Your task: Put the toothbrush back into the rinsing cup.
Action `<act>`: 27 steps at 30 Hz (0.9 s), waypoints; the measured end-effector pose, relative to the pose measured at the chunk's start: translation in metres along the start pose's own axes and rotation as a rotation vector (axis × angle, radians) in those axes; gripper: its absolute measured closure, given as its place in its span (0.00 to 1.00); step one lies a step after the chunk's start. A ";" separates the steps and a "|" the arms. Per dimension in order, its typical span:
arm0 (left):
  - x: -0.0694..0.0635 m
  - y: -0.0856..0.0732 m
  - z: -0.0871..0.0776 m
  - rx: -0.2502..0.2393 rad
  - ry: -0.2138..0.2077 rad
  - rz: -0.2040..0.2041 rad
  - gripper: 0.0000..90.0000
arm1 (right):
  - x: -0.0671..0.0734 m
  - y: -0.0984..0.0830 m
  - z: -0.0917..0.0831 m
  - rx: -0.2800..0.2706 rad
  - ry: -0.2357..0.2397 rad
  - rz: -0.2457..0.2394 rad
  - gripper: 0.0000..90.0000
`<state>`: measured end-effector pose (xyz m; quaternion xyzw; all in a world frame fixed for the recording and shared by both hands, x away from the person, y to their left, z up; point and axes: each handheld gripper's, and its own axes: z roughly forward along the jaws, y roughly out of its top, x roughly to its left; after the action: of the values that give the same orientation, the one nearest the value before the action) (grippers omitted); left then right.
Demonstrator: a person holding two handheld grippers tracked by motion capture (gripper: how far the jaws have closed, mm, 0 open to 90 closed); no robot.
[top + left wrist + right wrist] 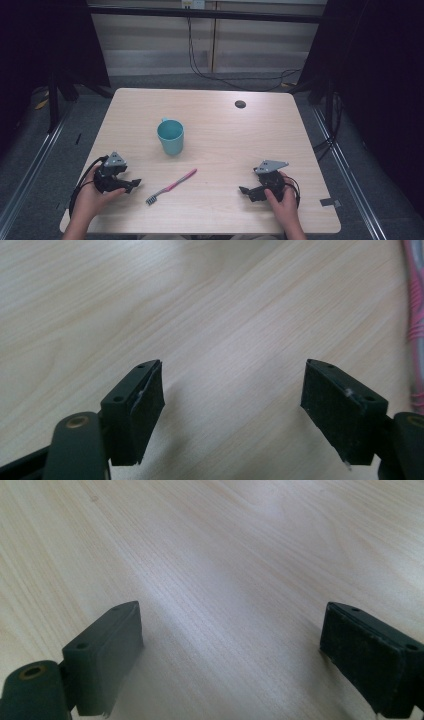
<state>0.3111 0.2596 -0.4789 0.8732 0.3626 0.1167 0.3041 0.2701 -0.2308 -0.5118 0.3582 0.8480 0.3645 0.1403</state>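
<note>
Two grippers are held low over a pale wooden bench (215, 105), one near each front corner. At the left, the left gripper (134, 184) is grasped by the person's left hand (92, 197), with its black jaws turned inward toward the middle of the bench. In the left gripper view the jaws are seen spread wide apart, with bare wood grain between them and nothing clamped. Just beside those jaws, toward the middle, a pink toothbrush (171, 186) is laid flat on the bench at a slant, its bristled head nearest the left gripper and its handle running up and to the right; a strip of the pink handle (414, 300) is caught at the right edge of the left gripper view. Behind the toothbrush, well apart from it, a teal mug (170, 137) is stood upright, its opening upward and its handle at the back. Farther back and to the right, a dark round cable hole (240, 104) is set into the benchtop. At the right, the right gripper (245, 190) is grasped by the right hand (282, 200), and its jaws are likewise parted wide over bare wood, with nothing between them.
</note>
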 end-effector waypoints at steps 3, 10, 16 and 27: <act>-0.002 0.011 -0.004 0.058 -0.009 0.042 0.28 | 0.000 0.000 0.000 0.001 0.000 0.002 0.10; -0.007 0.029 -0.010 0.096 -0.019 0.078 0.28 | 0.000 0.000 0.000 0.000 0.000 -0.001 0.10; -0.014 0.044 -0.010 0.150 -0.053 0.115 0.30 | 0.000 0.000 0.000 0.000 0.000 -0.001 0.10; -0.030 0.063 0.001 0.232 -0.100 0.162 0.30 | 0.000 0.000 0.000 0.000 0.000 -0.001 0.10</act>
<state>0.3255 0.2027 -0.4401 0.9335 0.2866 0.0546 0.2083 0.2701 -0.2308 -0.5117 0.3579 0.8482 0.3644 0.1403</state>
